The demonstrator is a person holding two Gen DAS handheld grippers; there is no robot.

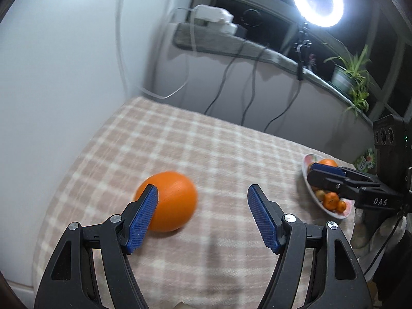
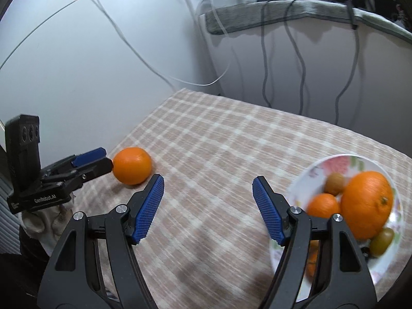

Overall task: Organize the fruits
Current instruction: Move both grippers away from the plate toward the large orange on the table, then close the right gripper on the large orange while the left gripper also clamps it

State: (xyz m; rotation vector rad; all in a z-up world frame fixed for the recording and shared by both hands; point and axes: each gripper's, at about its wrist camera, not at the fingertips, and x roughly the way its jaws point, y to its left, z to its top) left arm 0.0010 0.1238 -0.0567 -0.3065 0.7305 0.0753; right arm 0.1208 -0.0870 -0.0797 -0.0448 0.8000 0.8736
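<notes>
Orange point(image 1: 170, 200) lies beside the gaping left hand-held gripper point(image 1: 203, 219).

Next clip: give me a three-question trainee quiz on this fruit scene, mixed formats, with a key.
1. True or false: the lone orange lies on the plate.
2. Which gripper is nearer the lone orange? A) left gripper B) right gripper
3. Fill in: both grippers' jaws stand ____.

Key: 1 false, it sits on the checked tablecloth. 2 A. 3 open.
</notes>
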